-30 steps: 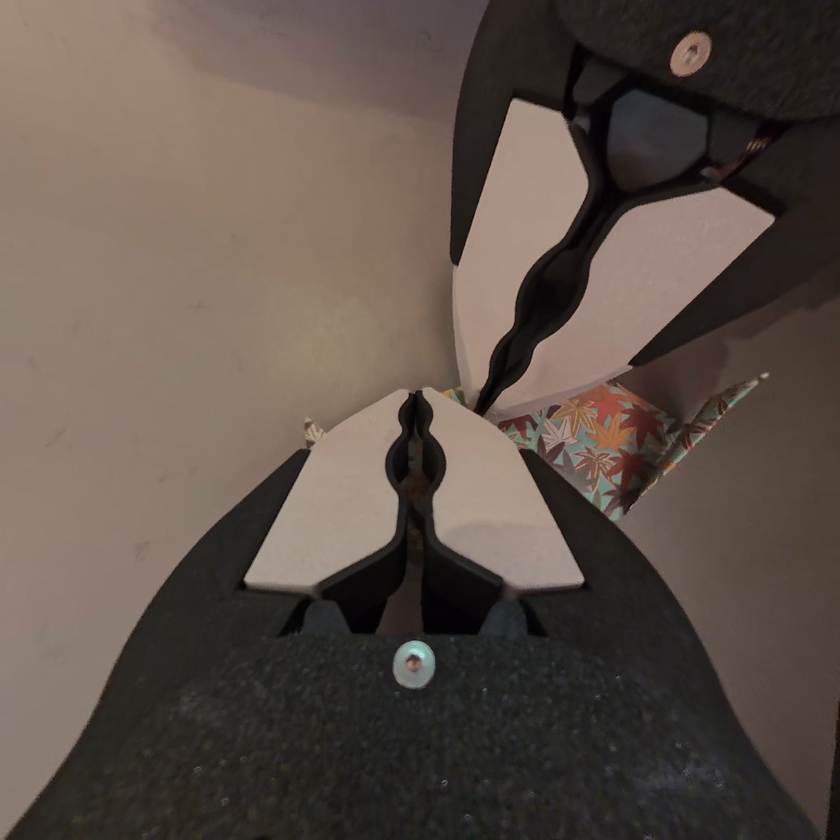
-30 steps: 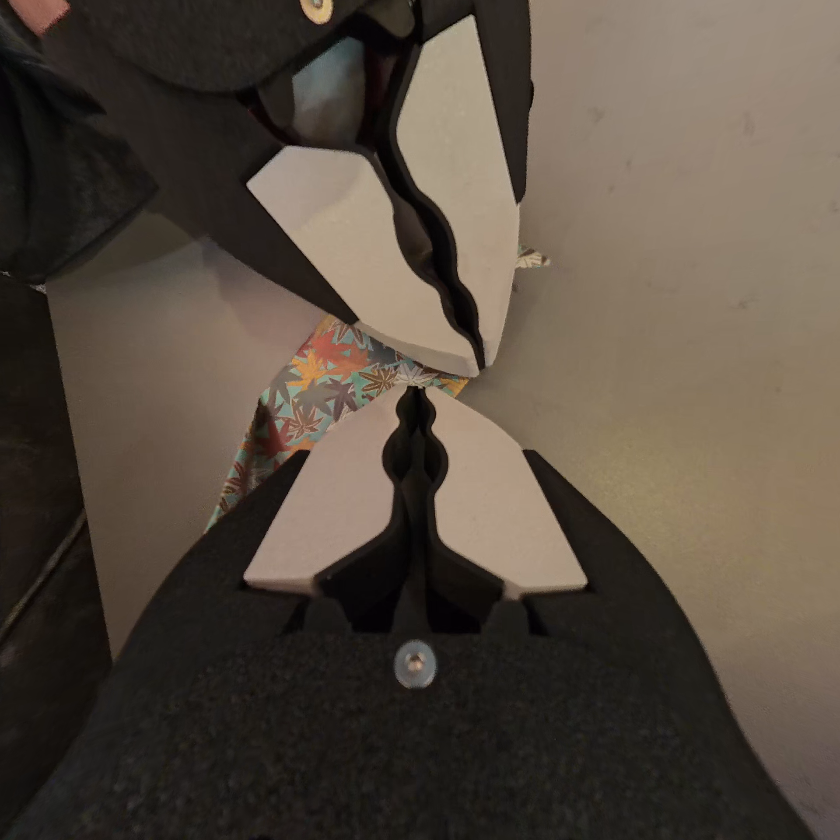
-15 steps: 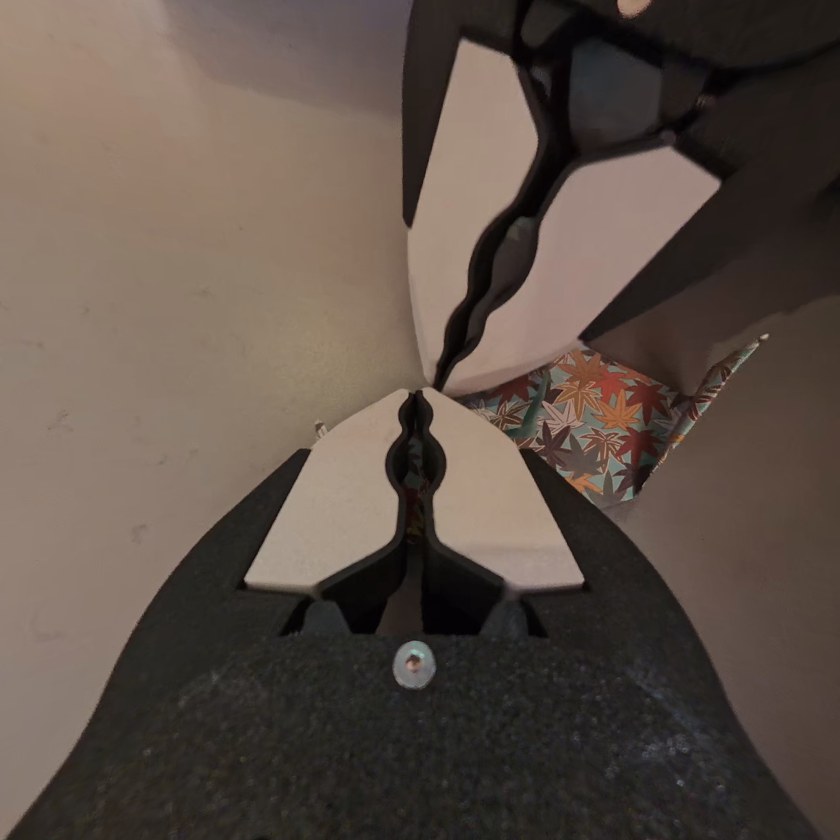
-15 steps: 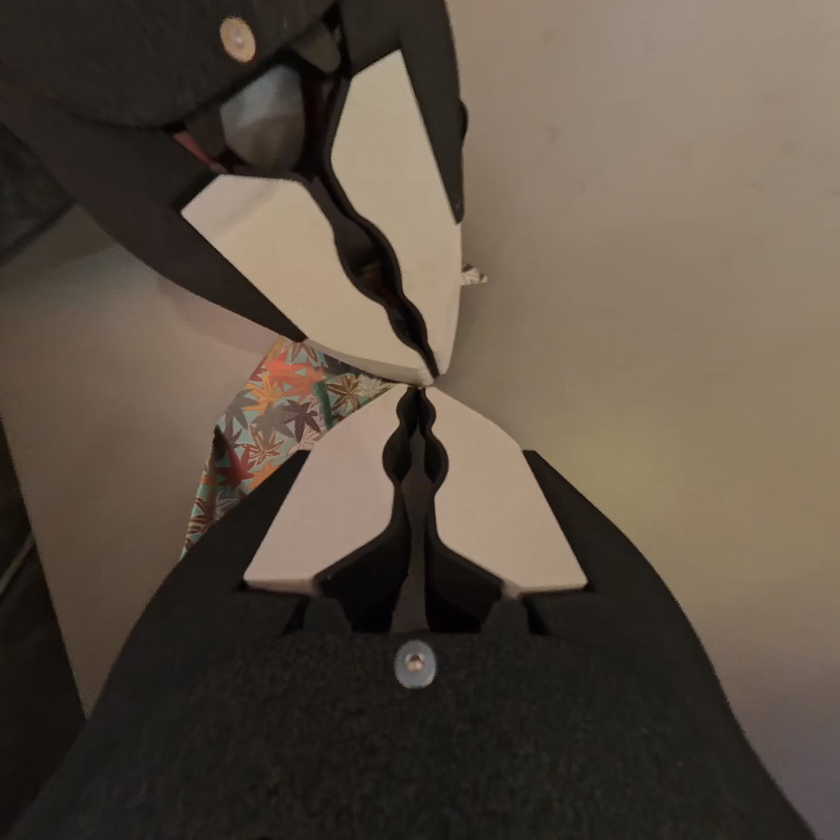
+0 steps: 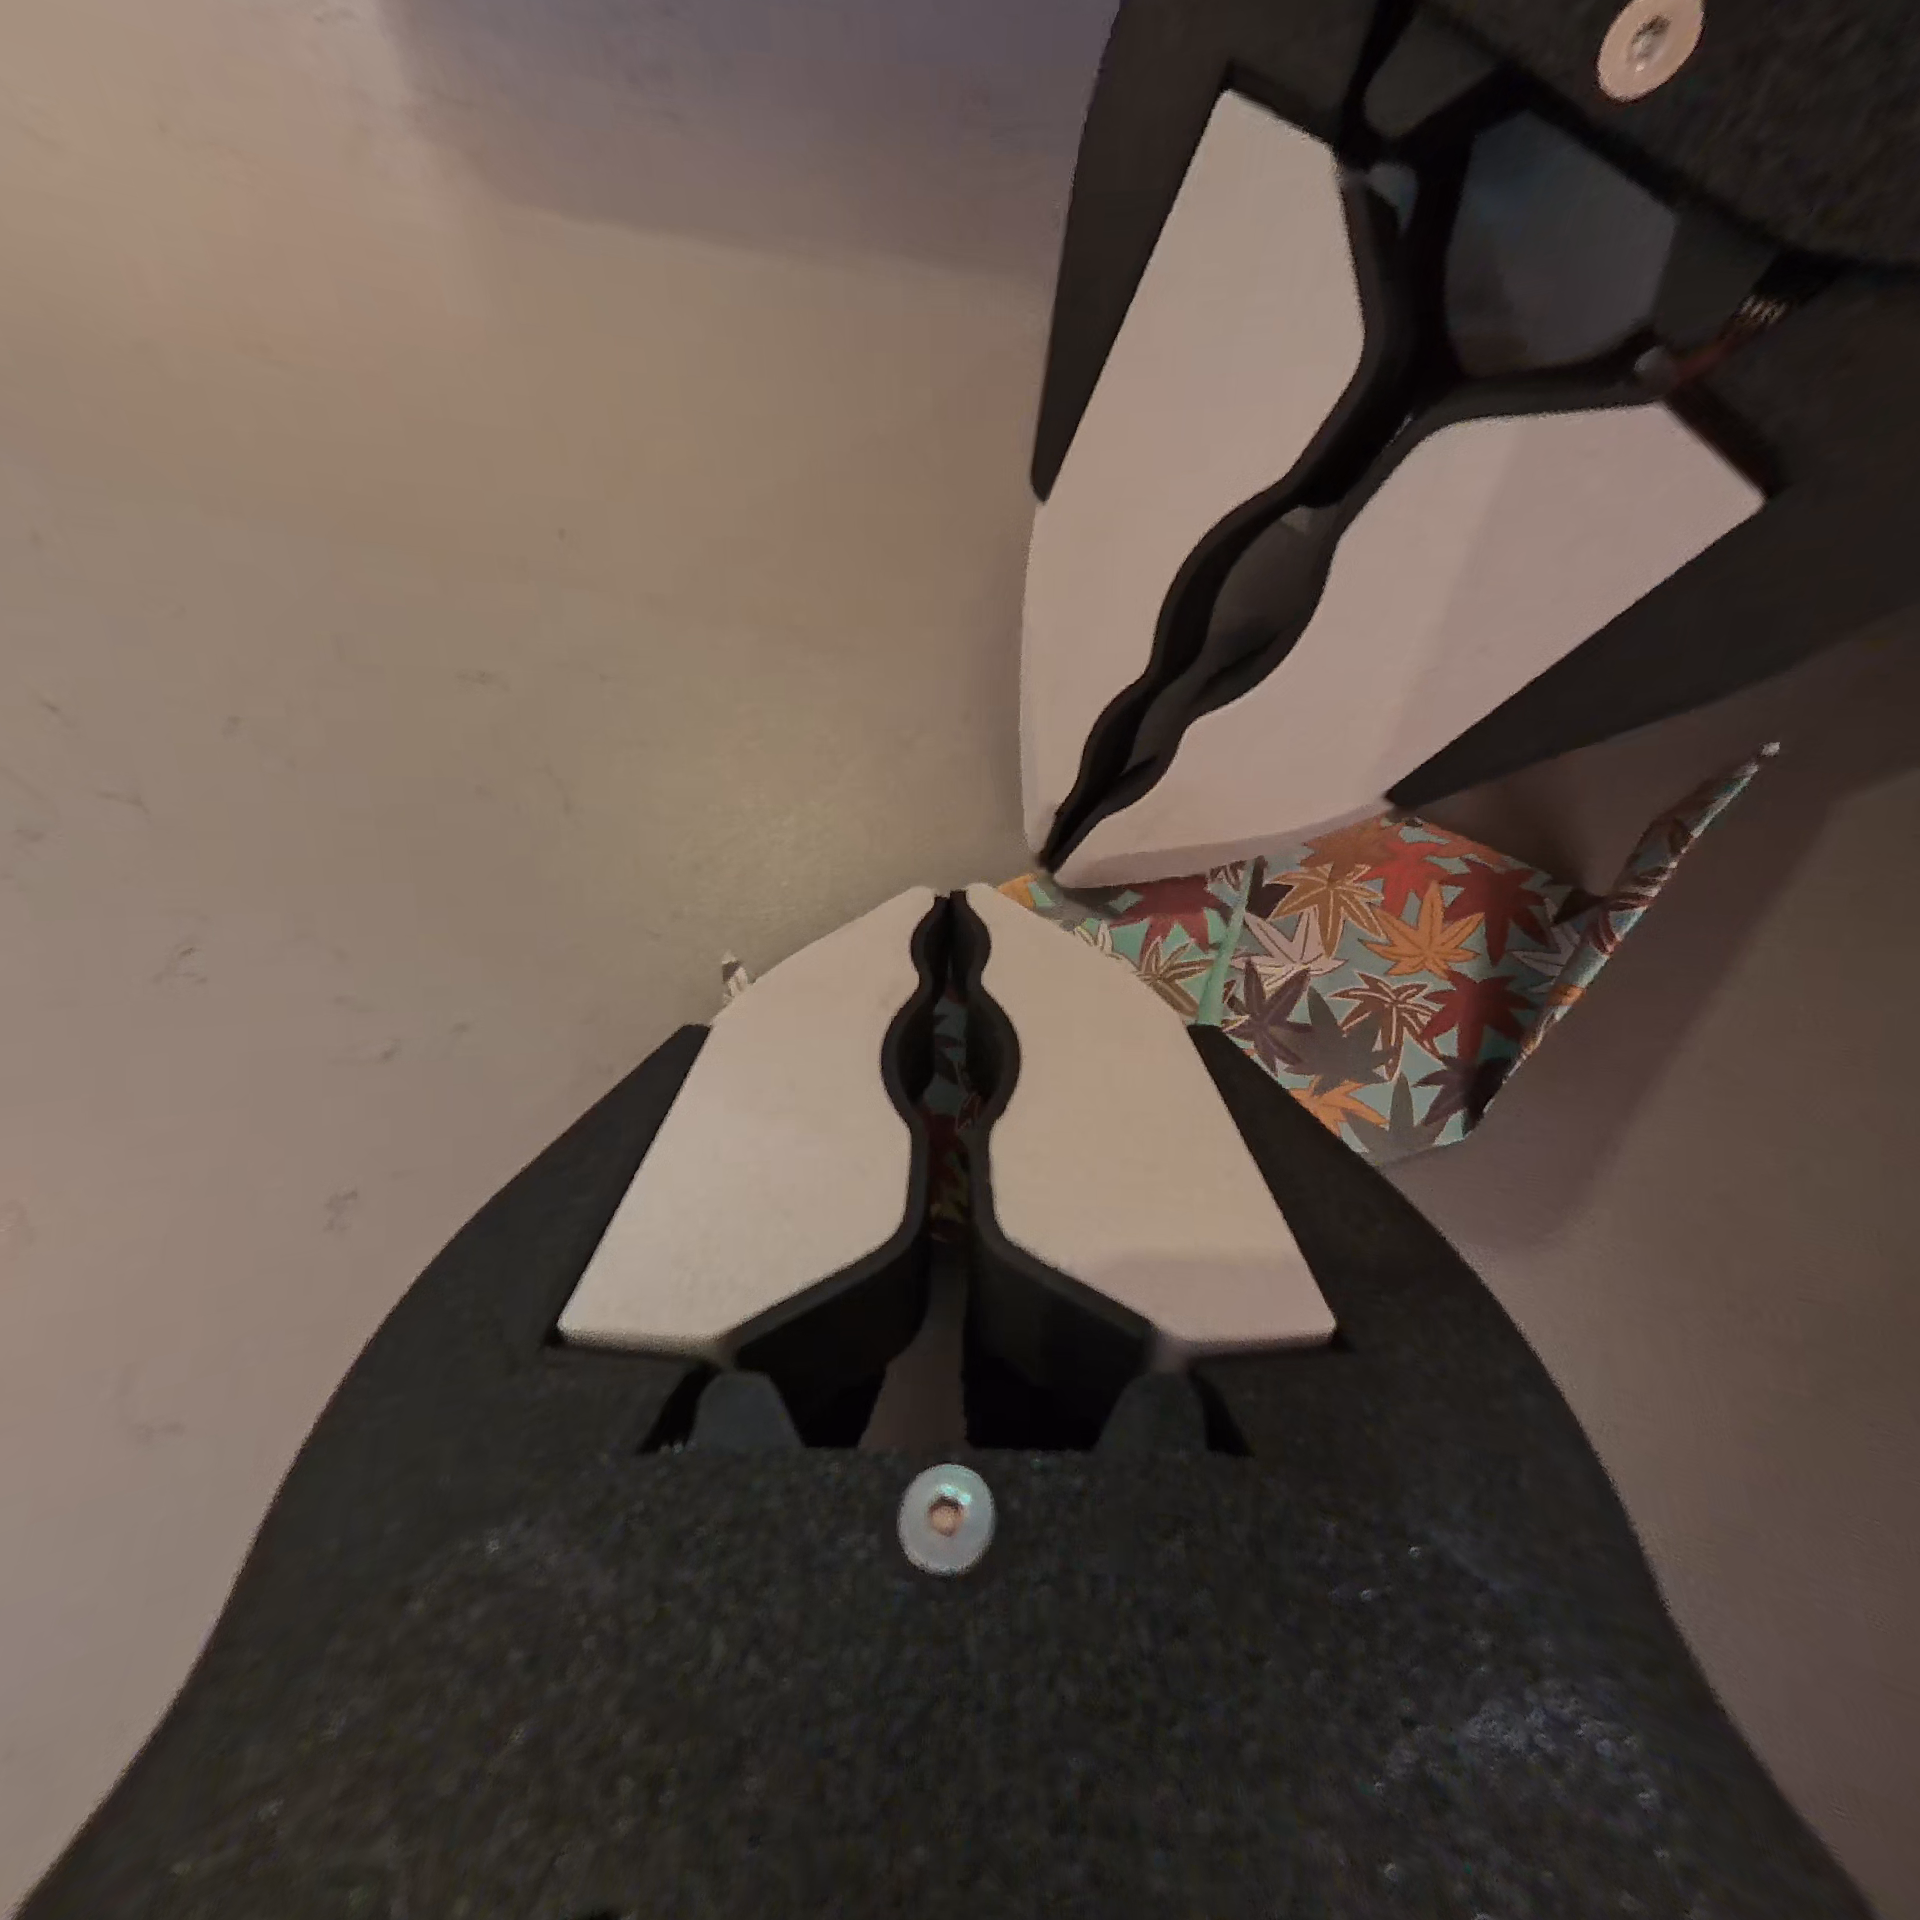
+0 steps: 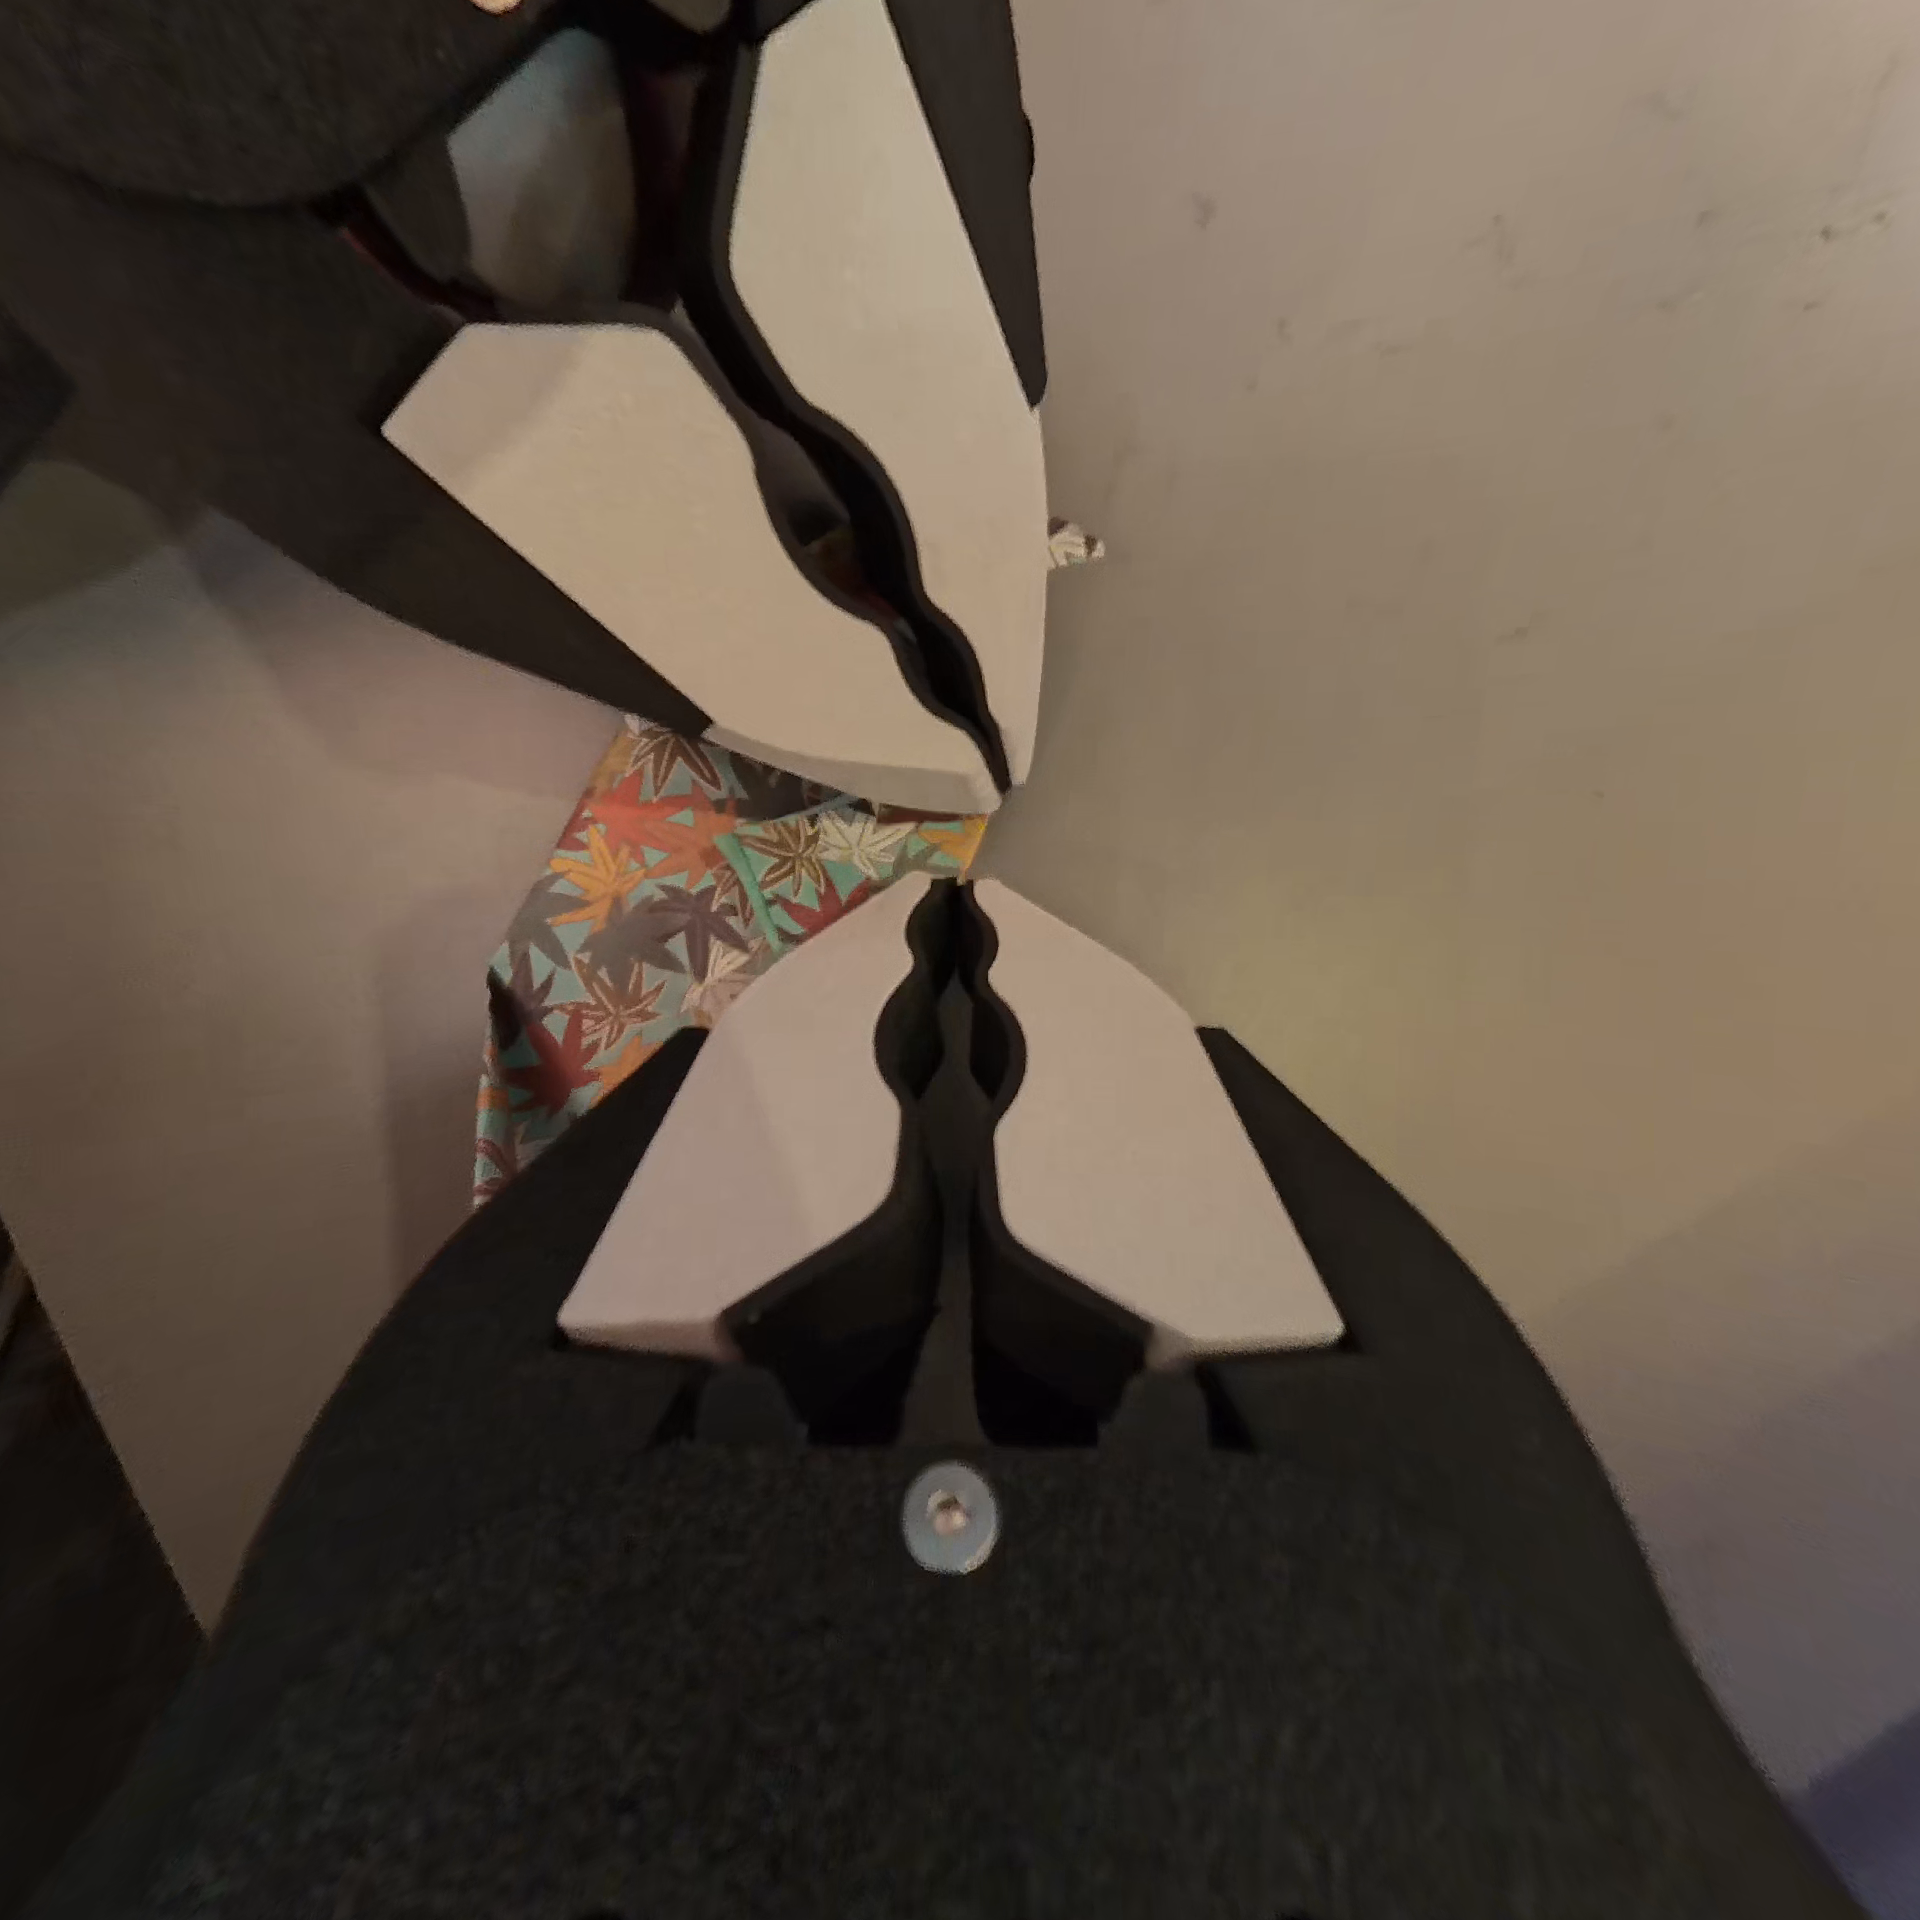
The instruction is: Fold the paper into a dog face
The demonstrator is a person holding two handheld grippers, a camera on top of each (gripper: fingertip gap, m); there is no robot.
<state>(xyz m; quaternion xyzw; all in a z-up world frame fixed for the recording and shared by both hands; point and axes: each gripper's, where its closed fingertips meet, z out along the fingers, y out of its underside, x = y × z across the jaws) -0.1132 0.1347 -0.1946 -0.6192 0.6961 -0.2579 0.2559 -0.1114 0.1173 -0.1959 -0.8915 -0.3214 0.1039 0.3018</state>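
Observation:
The paper (image 5: 1351, 966), printed with coloured maple leaves on teal, is folded and held up off the beige table (image 5: 416, 623). My left gripper (image 5: 951, 896) is shut on its folded edge, and the pattern shows in the slot between the fingers. My right gripper (image 5: 1049, 857) comes in from the upper right, shut on the same edge just beside the left tips. In the right wrist view my right gripper (image 6: 954, 883) is shut at the paper's (image 6: 665, 914) corner, and the left gripper (image 6: 1001, 790) pinches it from above. A small paper tip (image 6: 1075, 545) pokes out behind the left fingers.
The beige table (image 6: 1455, 727) spreads to the right in the right wrist view. A dark edge or cloth (image 6: 62, 1558) lies along the left side of that view. The grippers are tip to tip, or close to it.
The two grippers' tips touched half a second ago and now stand slightly apart, with a short strip of paper between them. Both stay shut on the paper.

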